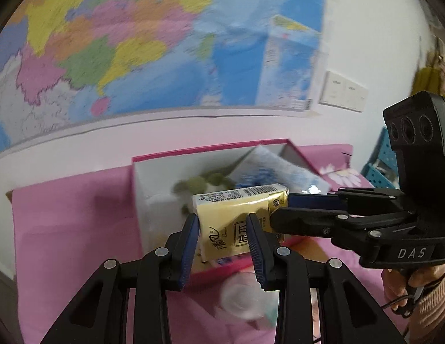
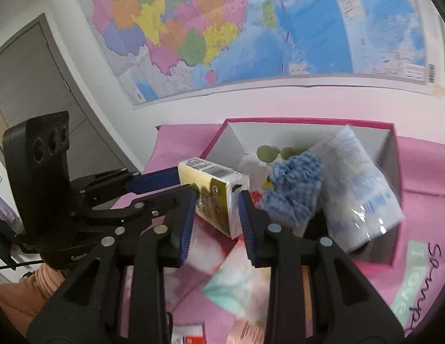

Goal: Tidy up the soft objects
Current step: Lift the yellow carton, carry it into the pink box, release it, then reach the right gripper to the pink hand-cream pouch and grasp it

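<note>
The yellow tissue pack (image 1: 241,218) is held in the air above the near edge of the pink box (image 1: 193,154), gripped from two directions at once. The left gripper (image 1: 224,229) clamps it across its width: both blue pads (image 1: 191,246) press against opposite sides of the pack, with the jaws closed only as far as the pack allows. The right gripper (image 2: 218,203) holds the same tissue pack (image 2: 214,192) at its white end, its pads (image 2: 247,223) also in contact on either side. In each wrist view the opposite gripper enters from the side, its black fingers reaching the pack's end.

The pink box (image 2: 308,121) stands open on the pink tablecloth (image 2: 423,172), close to the wall. Its white interior contains a blue gingham fabric item (image 2: 291,183), a clear-wrapped tissue package (image 2: 357,186) leaning against the box's right wall, and a green plush item (image 2: 268,152) towards the back. The items below the gripped pack are blurred and cannot be identified.

A coloured map (image 2: 251,28) hangs on the wall behind the table. A white wall switch plate (image 1: 344,91) sits to the right of the map (image 1: 136,43).
</note>
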